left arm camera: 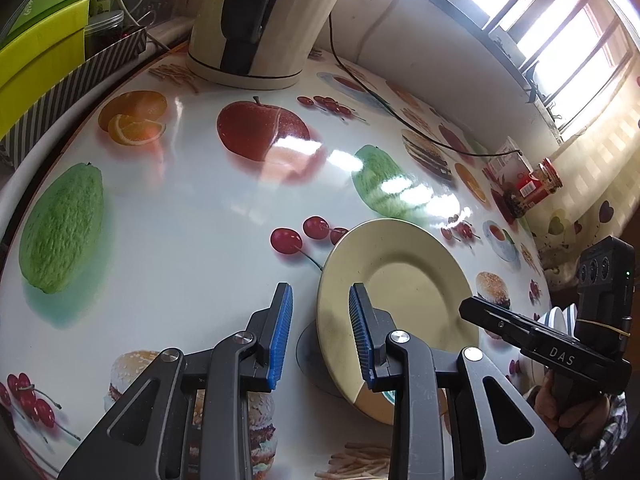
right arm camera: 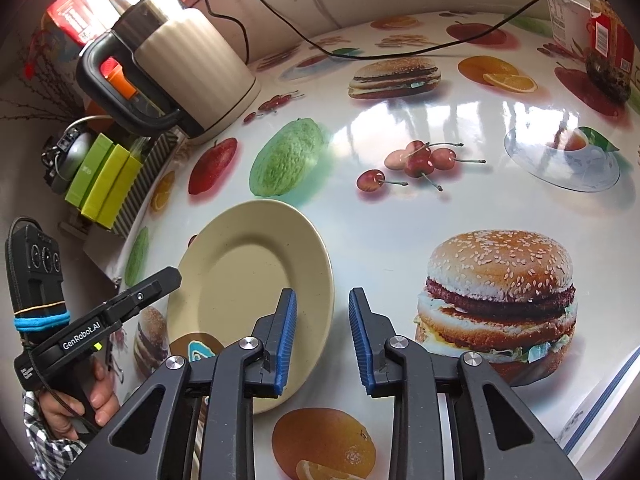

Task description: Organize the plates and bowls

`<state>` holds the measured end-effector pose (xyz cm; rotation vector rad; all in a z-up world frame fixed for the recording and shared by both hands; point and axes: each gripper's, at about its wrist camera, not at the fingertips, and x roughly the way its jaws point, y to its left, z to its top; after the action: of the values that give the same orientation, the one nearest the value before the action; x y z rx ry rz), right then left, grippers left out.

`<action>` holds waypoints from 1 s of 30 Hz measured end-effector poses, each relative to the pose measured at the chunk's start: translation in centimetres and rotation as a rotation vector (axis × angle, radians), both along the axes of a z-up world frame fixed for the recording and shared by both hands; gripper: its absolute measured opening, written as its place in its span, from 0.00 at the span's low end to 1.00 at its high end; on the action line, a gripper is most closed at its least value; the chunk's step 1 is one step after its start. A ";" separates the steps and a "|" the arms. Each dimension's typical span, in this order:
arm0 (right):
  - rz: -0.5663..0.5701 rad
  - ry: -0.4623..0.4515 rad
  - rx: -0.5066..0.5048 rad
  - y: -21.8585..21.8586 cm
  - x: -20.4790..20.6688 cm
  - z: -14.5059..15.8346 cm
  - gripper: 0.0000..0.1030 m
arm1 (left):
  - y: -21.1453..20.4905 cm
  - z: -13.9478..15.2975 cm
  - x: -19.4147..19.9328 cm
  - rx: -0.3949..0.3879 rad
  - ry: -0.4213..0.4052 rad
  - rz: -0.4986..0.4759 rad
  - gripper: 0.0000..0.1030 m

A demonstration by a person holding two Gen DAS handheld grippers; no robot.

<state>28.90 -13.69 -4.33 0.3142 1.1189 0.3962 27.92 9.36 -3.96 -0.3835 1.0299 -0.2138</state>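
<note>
A cream plate (left arm camera: 412,280) with a small brown and teal pattern at its near rim lies flat on the fruit-and-burger printed table; it also shows in the right wrist view (right arm camera: 248,276). My left gripper (left arm camera: 320,336) is open and empty, its jaws straddling the plate's left rim. My right gripper (right arm camera: 322,340) is open and empty, its jaws straddling the plate's right rim. Each gripper's body shows in the other's view, the right one in the left wrist view (left arm camera: 540,344) and the left one in the right wrist view (right arm camera: 100,320).
A cream electric kettle (left arm camera: 264,20) stands at the table's back, also in the right wrist view (right arm camera: 176,64), with a black cable (left arm camera: 400,116) trailing across the table. Green boxes in a striped box (left arm camera: 44,64) sit at the left. A red jar (left arm camera: 540,184) stands at the right edge.
</note>
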 end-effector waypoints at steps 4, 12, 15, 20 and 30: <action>0.000 0.007 0.013 0.0 0.0 -0.2 0.21 | -0.3 -0.1 0.0 0.004 -0.001 -0.007 0.30; 0.002 0.005 0.017 0.1 0.0 -0.1 0.17 | -0.8 -0.1 0.1 0.009 -0.002 -0.027 0.22; 0.001 0.004 0.016 0.2 -0.1 -0.1 0.17 | -0.9 -0.2 0.1 0.010 0.002 -0.028 0.17; 0.002 0.004 0.017 0.2 0.0 -0.1 0.16 | -0.9 -0.3 0.2 0.016 0.001 -0.027 0.15; -0.005 -0.001 0.006 0.2 -0.1 0.0 0.16 | -0.9 0.0 0.1 0.018 -0.005 -0.025 0.15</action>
<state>28.83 -13.51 -4.30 0.3215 1.1164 0.3956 27.99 8.50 -3.97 -0.3536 1.0312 -0.2281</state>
